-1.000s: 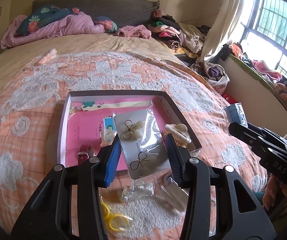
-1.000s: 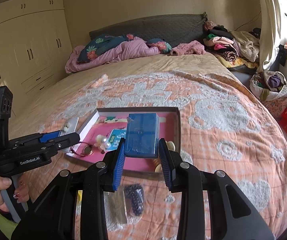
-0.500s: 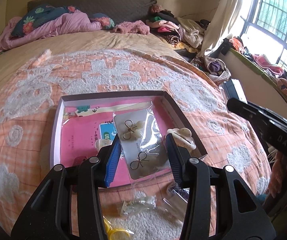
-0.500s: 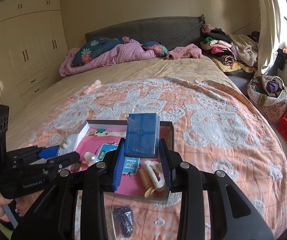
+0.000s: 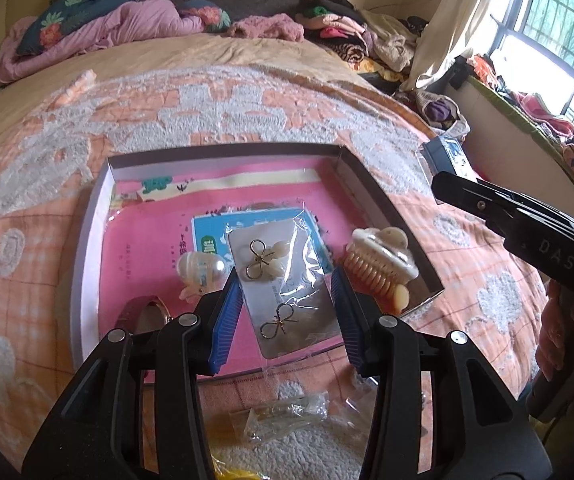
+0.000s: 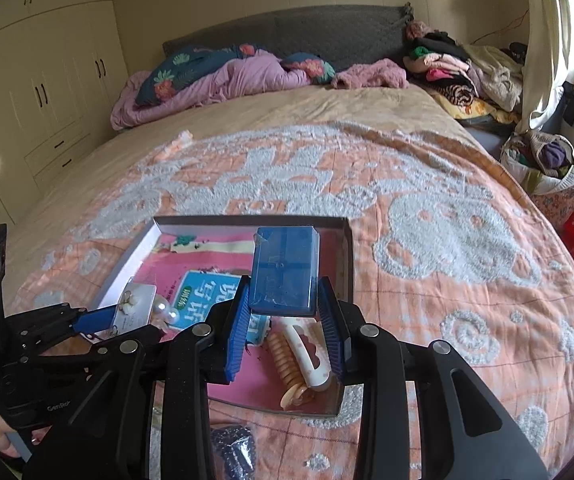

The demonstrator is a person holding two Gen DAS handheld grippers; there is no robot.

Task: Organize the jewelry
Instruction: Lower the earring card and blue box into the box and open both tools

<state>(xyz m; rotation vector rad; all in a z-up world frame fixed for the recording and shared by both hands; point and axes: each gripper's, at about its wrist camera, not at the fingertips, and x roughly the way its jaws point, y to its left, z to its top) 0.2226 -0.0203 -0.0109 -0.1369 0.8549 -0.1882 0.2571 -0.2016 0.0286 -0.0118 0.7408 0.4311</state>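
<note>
A bed [image 6: 367, 168] with an orange-and-white patterned blanket fills the room, with a grey headboard, pink bedding and a pile of clothes at the far end, cream wardrobes on the left and a window on the right. On the blanket lies a shallow open box [image 5: 99, 216] with a pink printed sheet lining its floor.

The left gripper [image 5: 285, 300] hangs over the near edge of the box, its blue fingers [image 5: 225, 312] closed on a clear sleeve holding an earring card [image 5: 287, 288] with two gold bow-shaped earrings; the card is held above the box floor. Just left of it in the box rests a pearl hair clip [image 5: 201, 270], and nearer on the left a watch with a reddish strap [image 5: 143, 310]. On the right side of the box lies a cream claw clip [image 5: 379, 264] with a beige coil hair tie against it.

The right gripper [image 6: 283, 320] grips a blue transparent case [image 6: 283, 272] between its fingers, held above the right part of the box, over the claw clip. Outside the box, near its front edge, small clear packets [image 5: 283, 416] and a dark beaded item in a bag [image 6: 233, 450] lie on the blanket.
</note>
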